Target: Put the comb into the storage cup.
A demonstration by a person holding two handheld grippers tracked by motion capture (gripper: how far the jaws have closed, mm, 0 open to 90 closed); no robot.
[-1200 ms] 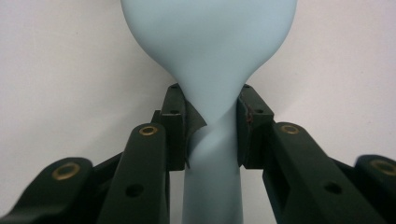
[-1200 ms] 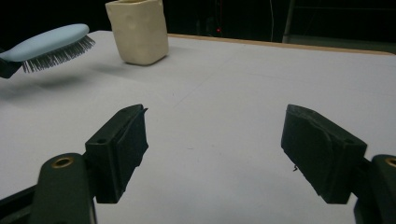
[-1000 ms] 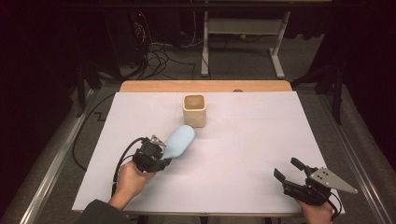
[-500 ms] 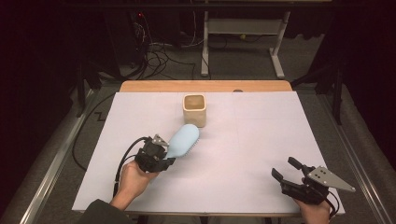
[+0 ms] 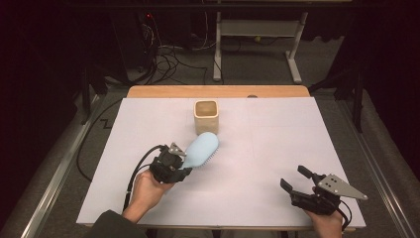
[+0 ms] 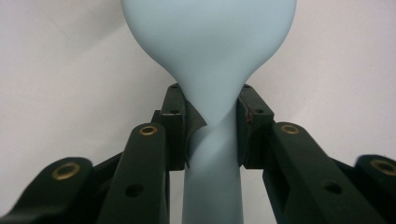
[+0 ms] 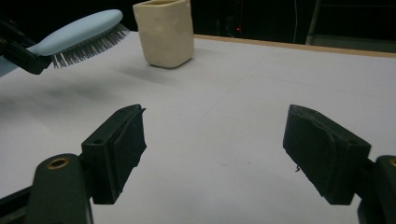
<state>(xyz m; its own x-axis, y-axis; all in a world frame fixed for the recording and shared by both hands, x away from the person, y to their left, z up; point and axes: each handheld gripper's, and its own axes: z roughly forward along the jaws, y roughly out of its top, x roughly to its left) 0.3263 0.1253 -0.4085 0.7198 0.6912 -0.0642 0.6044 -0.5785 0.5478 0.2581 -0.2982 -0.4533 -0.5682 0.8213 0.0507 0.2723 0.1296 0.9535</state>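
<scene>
A pale blue hairbrush (image 5: 202, 148) hangs over the white table, bristles down, its head just in front of a cream square cup (image 5: 206, 116). My left gripper (image 5: 181, 161) is shut on the brush where the handle meets the head. In the left gripper view the pads (image 6: 180, 126) press both sides of the brush's neck (image 6: 210, 93). My right gripper (image 5: 293, 177) rests near the front right corner. Its jaws have just been opening, and they stand wide apart with nothing between them (image 7: 212, 140). The right gripper view shows the brush (image 7: 79, 30) and the cup (image 7: 164, 32) far off.
A white sheet (image 5: 277, 134) covers the table, and a wooden strip (image 5: 218, 91) runs along its far edge. Cables and a metal stand's legs lie on the floor beyond. A dark gap runs along each side of the table.
The left hand has shifted the brush slightly to the right, so its head sits closer to the cup. The right gripper stays in place.
</scene>
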